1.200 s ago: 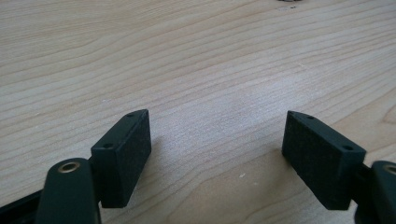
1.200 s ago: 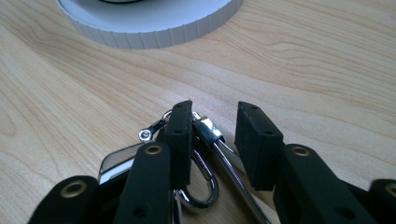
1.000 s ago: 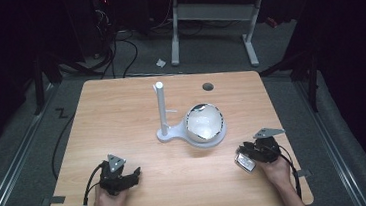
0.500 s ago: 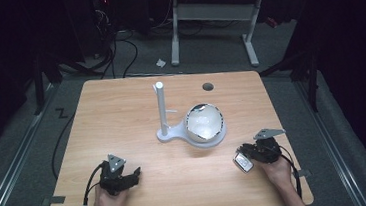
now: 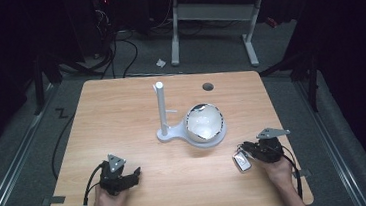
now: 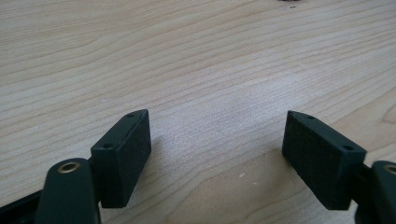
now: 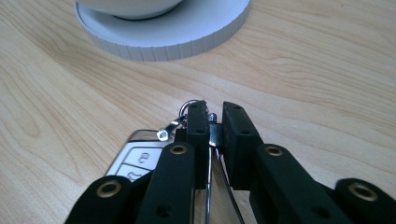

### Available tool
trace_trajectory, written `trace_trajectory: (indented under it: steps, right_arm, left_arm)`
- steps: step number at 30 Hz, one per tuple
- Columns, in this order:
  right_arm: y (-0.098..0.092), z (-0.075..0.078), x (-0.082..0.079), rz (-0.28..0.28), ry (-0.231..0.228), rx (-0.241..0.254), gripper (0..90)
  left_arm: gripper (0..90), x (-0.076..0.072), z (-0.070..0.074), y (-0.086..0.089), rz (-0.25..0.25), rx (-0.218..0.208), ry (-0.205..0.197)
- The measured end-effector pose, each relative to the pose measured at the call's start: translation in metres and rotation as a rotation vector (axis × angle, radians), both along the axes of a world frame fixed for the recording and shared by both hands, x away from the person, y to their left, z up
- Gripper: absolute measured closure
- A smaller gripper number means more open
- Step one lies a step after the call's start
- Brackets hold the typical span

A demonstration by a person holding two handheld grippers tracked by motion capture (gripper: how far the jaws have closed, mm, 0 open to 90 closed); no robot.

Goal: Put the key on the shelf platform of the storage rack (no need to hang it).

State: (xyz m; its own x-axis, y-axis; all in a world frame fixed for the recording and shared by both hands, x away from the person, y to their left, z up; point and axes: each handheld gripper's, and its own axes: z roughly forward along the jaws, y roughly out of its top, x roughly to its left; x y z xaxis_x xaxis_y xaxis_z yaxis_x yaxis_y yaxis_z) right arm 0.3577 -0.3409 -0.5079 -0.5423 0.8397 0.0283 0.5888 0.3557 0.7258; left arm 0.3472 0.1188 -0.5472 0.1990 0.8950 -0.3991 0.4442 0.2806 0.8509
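The right gripper [image 7: 210, 116] has just clamped the metal ring of a silver-and-black car key fob [image 7: 135, 158].

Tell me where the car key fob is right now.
In the high view the car key fob lies at the table's near right, at the tip of the right gripper, just nearer than the white stand's round base; that gripper's jaws clamp its metal ring.

Stand [image 5: 163, 115] mid-table [image 5: 121, 108], bowl [image 5: 204, 122] on its base, car key [image 5: 241, 160] near right.
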Motion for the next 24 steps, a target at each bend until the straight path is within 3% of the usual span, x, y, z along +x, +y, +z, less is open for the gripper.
trace_trajectory:
  steps: [9,24]
  right_arm:
    - [-0.007,0.01,-0.004,-0.018,-0.018,0.059,82.3]
    - [-0.006,0.034,-0.006,-0.001,-0.076,0.105,82.4]
  left_arm:
    - [23.9,0.0,0.0,0.0,-0.002,0.002,0.0]
    - [23.8,0.0,0.0,0.0,-0.004,0.002,0.0]
